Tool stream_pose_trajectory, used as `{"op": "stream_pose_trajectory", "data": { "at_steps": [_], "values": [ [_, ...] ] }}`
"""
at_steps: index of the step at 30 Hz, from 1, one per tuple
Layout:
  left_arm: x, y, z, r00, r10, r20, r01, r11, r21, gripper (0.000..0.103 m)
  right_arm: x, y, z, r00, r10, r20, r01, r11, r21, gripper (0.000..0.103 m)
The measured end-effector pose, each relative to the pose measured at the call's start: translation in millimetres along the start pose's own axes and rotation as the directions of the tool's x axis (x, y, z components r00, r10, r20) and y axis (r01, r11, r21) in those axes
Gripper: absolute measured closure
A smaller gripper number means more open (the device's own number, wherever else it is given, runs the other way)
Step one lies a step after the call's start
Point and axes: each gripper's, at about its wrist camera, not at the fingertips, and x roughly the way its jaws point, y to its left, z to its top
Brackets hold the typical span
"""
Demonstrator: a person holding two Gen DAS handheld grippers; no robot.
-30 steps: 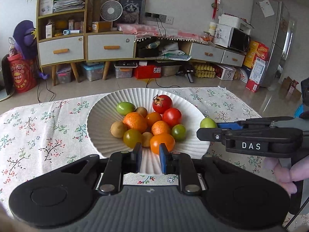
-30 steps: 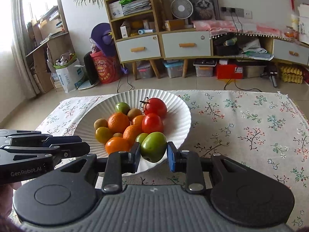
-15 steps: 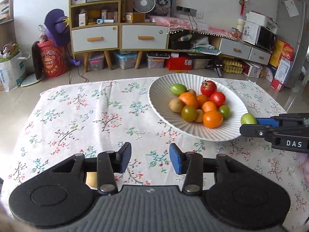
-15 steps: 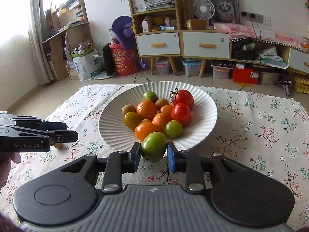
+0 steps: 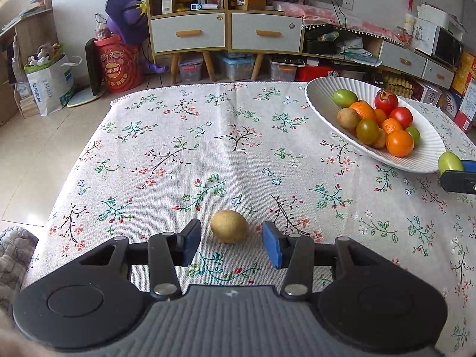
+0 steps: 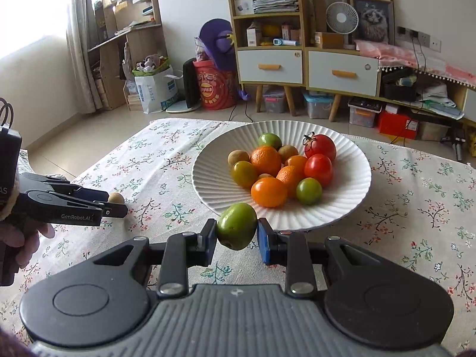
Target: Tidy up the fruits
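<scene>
Lower centre of the left view: left gripper (image 5: 231, 242) spread wide around a small tan oval fruit (image 5: 228, 226) on the floral tablecloth (image 5: 178, 154), likely lining up a grasp. Right gripper (image 6: 235, 238) clamps a green round fruit (image 6: 237, 225) beside the white ribbed plate (image 6: 351, 196), apparently ready to drop it in

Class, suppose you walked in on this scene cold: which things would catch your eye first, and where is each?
First, the white ribbed plate heaped with orange, red and green fruit on the floral tablecloth. Next, the green fruit pinched in the right gripper at the plate's near rim. Last, a lone yellowish-brown fruit on the cloth between the left gripper's open jaws.
</scene>
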Motion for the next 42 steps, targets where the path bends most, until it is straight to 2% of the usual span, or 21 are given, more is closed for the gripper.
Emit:
{"op": "stream_pose_trajectory", "data": {
  "at_steps": [1,3,11,24,34,42],
  "values": [
    [1.6,-1.7,-0.1,1.0,0.002,0.0,-0.002,1.0,0.009,0.066,0.5,-0.4,-0.8,1.0,-0.002,-0.003,0.002,1.0,0.0,0.077],
    [2.1,-2.6,-2.0,1.0,0.012,0.01,-0.013,1.0,0.022,0.079,0.8,-1.6,-2.4,1.0,-0.007,-0.008,0.007,1.0,0.002,0.077],
    [-5.5,-10.8,3.2,1.0,0.001,0.031,-0.002,1.0,0.031,0.079,-1.1,-5.4,-0.4,1.0,-0.02,0.004,0.02,1.0,0.014,0.077],
    [-24.3,-62.6,33.8,0.987,-0.125,0.103,0.12,0.991,0.057,0.079,-3.0,-19.0,8.0,0.998,-0.047,0.034,0.045,0.998,0.048,0.077],
    [-13.4,-96.4,44.2,0.977,-0.184,0.109,0.174,0.98,0.096,0.079,3.7,-34.6,11.5,0.996,-0.089,0.033,0.086,0.993,0.077,0.077],
    [2.9,-115.0,45.6,0.979,-0.182,0.09,0.169,0.976,0.135,0.079,8.7,-41.2,9.7,0.993,-0.113,0.021,0.111,0.99,0.083,0.077]
  ]
}}
